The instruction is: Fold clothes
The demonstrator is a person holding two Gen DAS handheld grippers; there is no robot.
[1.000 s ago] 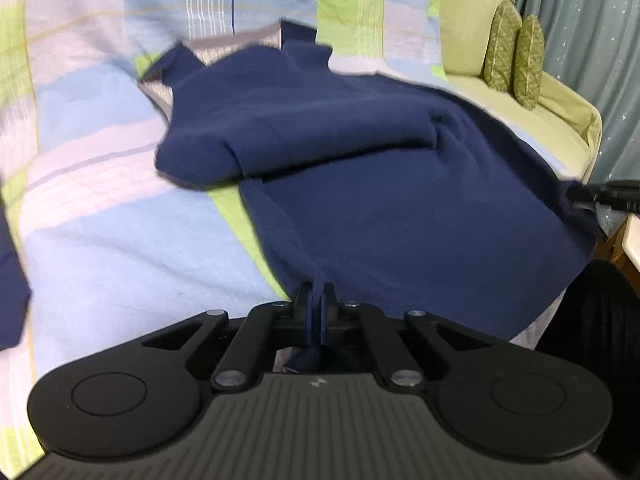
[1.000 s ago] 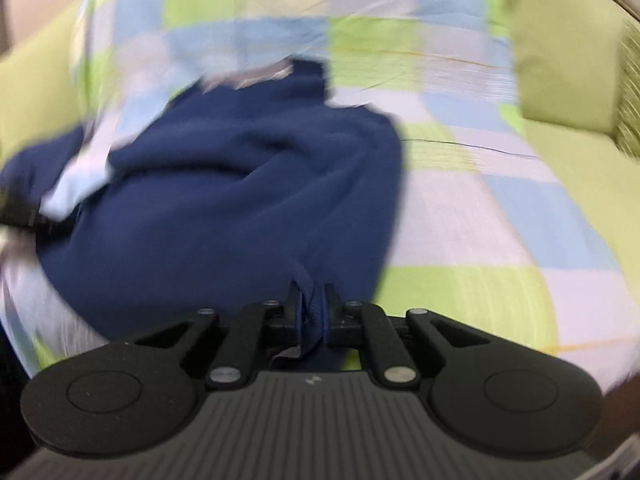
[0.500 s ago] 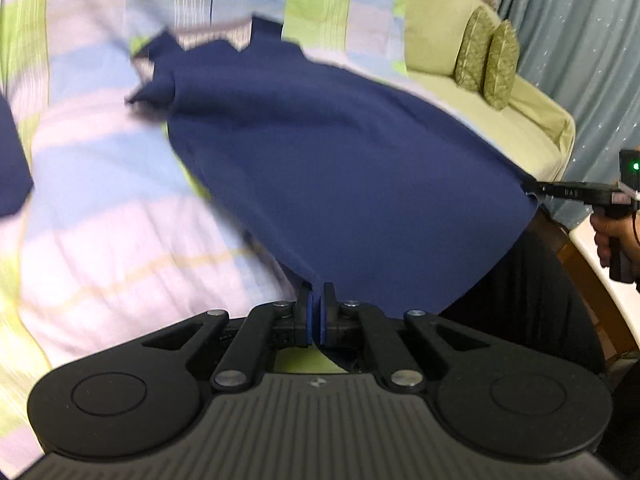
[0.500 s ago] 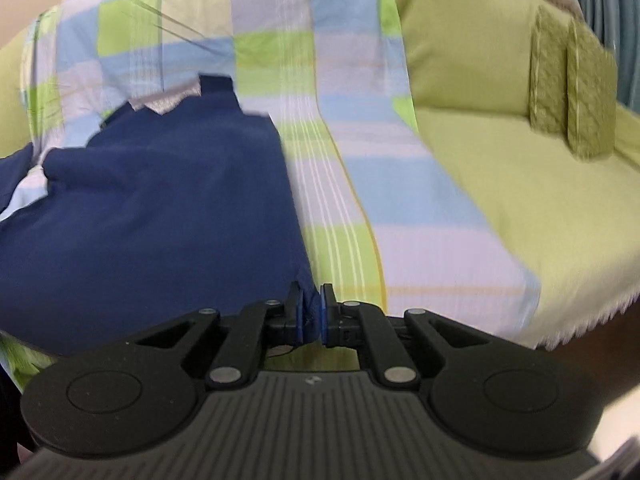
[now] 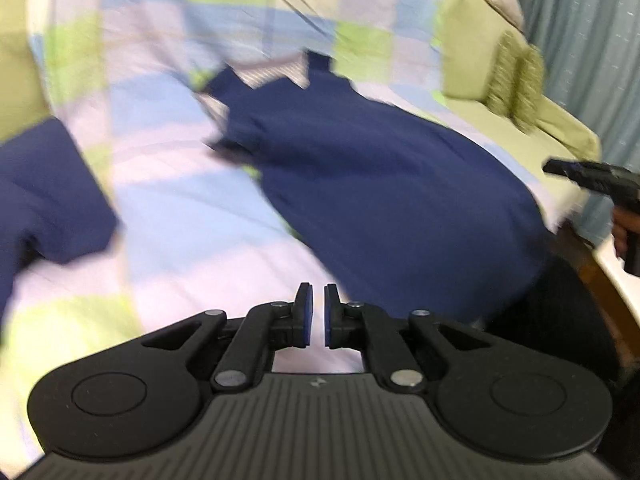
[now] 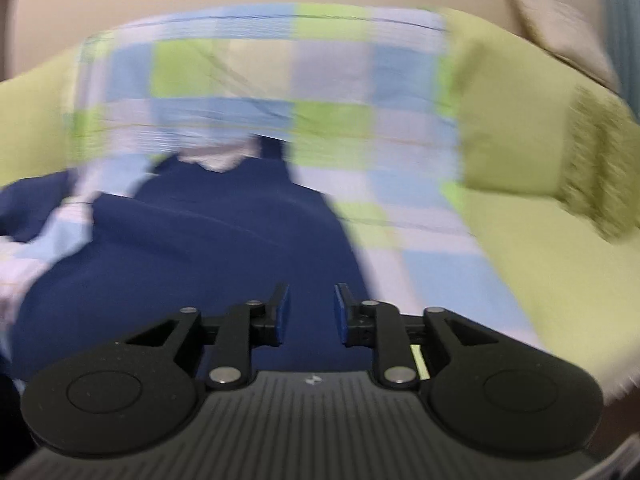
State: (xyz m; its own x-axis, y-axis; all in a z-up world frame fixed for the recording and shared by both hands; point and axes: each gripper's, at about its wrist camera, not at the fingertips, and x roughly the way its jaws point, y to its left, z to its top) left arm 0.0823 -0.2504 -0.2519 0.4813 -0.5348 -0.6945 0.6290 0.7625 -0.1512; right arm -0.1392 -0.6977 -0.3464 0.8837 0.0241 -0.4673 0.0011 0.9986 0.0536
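1. at the far left of the left wrist view, a second dark blue piece of cloth is lying on the checked sheet, well apart from the main garment; whether it is a separate item cannot be told through the blur
2. the left gripper is hovering over a pale patch of the sheet, its blue pads parted by a narrow gap and pinching nothing
3. the navy garment is lying spread on the sheet ahead and to the right of those fingers, its near hem just beyond the right pad and not between them
4. the right gripper is showing at the right edge of the left wrist view, near the garment's right side and clear of the cloth
5. in the right wrist view the right gripper is standing released, with a wide gap between its pads and nothing caught there
6. the navy garment is lying directly under and ahead of these fingers, filling the gap between them as background and stretching off to the left
7. green cushions are sitting on the yellow-green sofa at the far right
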